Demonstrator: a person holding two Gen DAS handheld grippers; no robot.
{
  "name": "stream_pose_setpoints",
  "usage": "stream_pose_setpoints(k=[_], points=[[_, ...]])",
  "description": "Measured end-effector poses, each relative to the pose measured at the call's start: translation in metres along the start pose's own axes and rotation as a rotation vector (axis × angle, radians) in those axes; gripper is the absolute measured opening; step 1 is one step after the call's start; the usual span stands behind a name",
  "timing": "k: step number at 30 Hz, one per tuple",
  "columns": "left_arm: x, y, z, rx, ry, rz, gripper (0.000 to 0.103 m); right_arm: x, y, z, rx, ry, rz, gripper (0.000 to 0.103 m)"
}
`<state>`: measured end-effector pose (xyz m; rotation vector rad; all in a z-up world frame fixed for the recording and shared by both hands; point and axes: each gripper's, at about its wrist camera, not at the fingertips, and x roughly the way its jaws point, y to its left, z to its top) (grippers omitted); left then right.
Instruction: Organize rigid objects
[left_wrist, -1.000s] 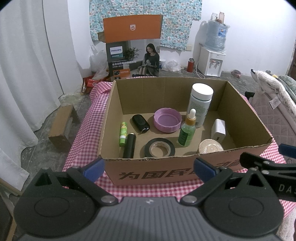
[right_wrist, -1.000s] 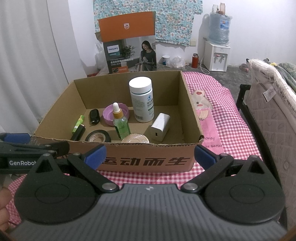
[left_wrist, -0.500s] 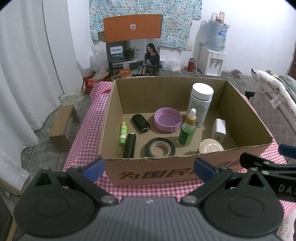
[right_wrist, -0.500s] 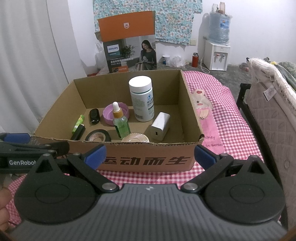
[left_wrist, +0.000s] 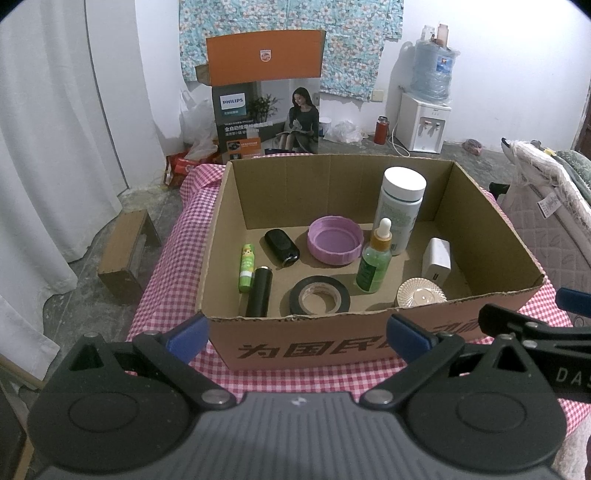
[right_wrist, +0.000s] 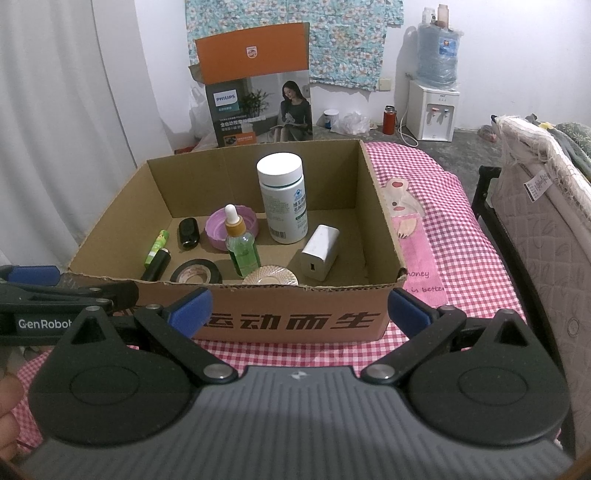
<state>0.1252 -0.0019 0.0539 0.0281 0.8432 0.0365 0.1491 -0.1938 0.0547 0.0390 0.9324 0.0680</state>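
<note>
On the far left of the right wrist view, the left gripper (right_wrist: 33, 275) reaches in with "GenRobot" printed on its black side; fingers of a hand (right_wrist: 9, 406) show below it. In its own view the left gripper (left_wrist: 297, 334) hovers level just before the box (left_wrist: 332, 350), jaws spread wide, holding nothing.

The box sits on a red-checked cloth (left_wrist: 166, 280). Its front wall bears large black Chinese characters, read in the right view as "运动而生". Inside, left to right: a green stick (left_wrist: 246, 267) lying flat, a black tube (left_wrist: 259, 291) just beside it, a black fob (left_wrist: 281, 246) behind, a tape roll (left_wrist: 320, 295) flat near the front wall, a purple lid (left_wrist: 335, 240) open side up, an upright green dropper bottle (left_wrist: 375, 264), a tall white bottle (left_wrist: 400, 208) with a green label whose print is too small to read, a ribbed disc (left_wrist: 421, 297) against the front wall, and a white charger (left_wrist: 437, 260).

Behind the box stands a carton (left_wrist: 266, 107) marked "PHILIPS". Further right is a water dispenser (left_wrist: 424, 125).

The right gripper (right_wrist: 299, 308) also hovers level before the box, jaws wide apart and empty. In the left view its black side shows "DAS".
</note>
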Motion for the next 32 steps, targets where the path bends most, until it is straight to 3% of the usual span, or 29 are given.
stream_pose_setpoints(k=[32], points=[[-0.0032,-0.0019,0.0015,-0.005,-0.002,0.005,0.103,-0.0009,0.0026,0.0029,0.003,-0.001,0.001,0.102]])
